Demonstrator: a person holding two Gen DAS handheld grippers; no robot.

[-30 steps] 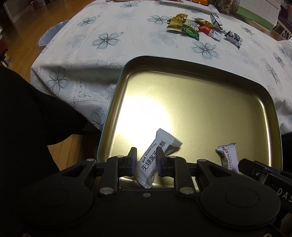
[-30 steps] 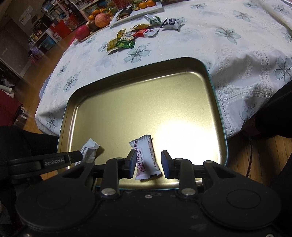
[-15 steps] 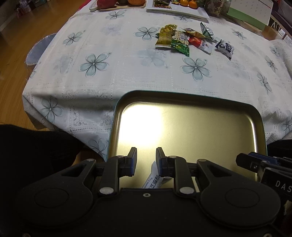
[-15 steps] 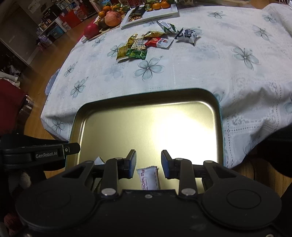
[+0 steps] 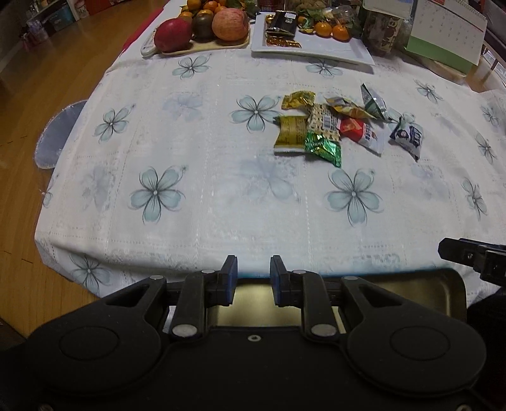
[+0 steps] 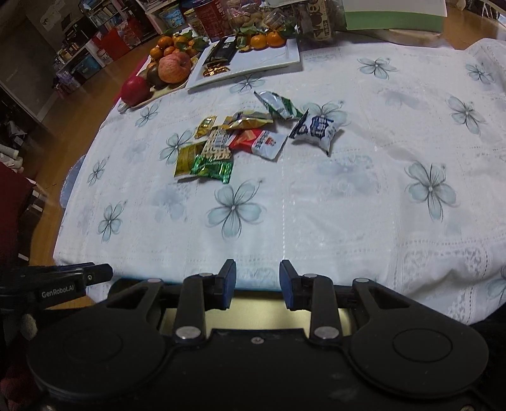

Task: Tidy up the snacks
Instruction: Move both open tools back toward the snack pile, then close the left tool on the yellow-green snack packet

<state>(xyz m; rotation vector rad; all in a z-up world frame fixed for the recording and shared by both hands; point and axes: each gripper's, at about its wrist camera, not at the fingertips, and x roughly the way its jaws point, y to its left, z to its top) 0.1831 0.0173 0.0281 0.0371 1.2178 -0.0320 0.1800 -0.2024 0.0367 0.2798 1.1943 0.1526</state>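
Both grippers (image 5: pixel 253 272) (image 6: pixel 257 276) agape above tray (image 5: pixel 442 292)

Table draped in a white cloth with pale blue flowers (image 5: pixel 196 151). Loose heap of wrapped snacks (image 5: pixel 329 126) near the middle: gold packet (image 5: pixel 291 134), green foil one (image 5: pixel 324 148) touching it, red-and-white packet (image 5: pixel 362 132) just beside, blue-and-white pouch (image 5: pixel 408 136) slightly apart at the right. Same heap (image 6: pixel 231 142) seen from the right wrist. At the far edge, a wooden board of fruit (image 5: pixel 205 28) and a white rectangular plate (image 5: pixel 332 49) with oranges and dark packets. Desk calendar (image 5: pixel 442 34) at the far right corner. Gold metal tray (image 5: pixel 411 294) at the near edge, mostly hidden.
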